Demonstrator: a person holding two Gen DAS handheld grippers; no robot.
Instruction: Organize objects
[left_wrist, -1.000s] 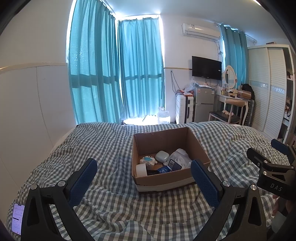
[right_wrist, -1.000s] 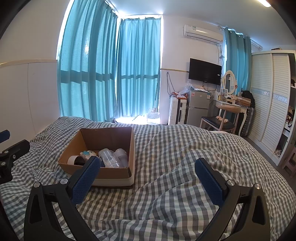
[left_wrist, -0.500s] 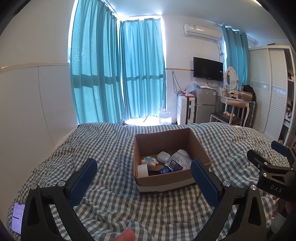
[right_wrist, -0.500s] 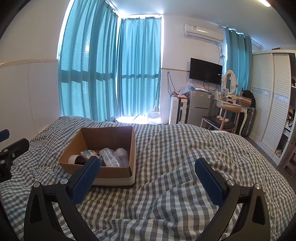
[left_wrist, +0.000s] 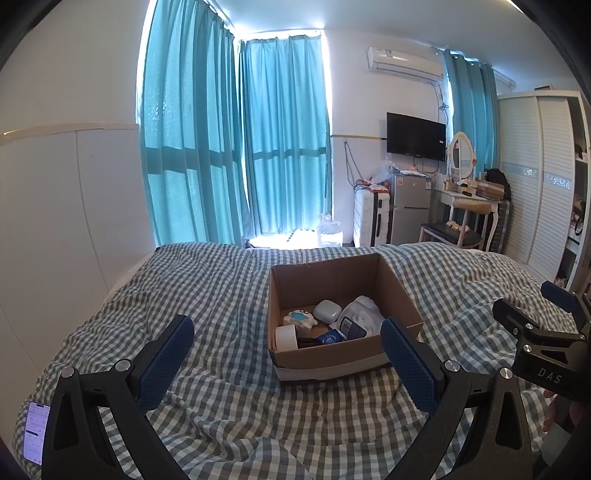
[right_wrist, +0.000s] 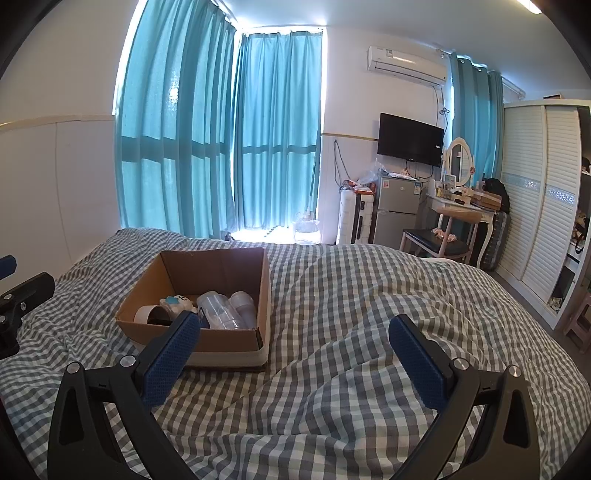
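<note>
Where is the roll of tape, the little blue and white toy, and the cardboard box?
roll of tape (left_wrist: 286, 338), left wrist view, on its white outer face.
blue and white toy (left_wrist: 298, 319), left wrist view, on its blue top.
cardboard box (left_wrist: 328, 357), left wrist view, on its near outer wall.

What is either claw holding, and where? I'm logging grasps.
Nothing. The left claw and right claw are both open and empty above the grey-and-white checked bedspread.

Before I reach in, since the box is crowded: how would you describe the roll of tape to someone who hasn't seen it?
On the checked bedspread sits an open cardboard box. The roll of tape stands on edge in its near left corner, beside a white and blue toy. It is the only plain white ring in there.
</note>
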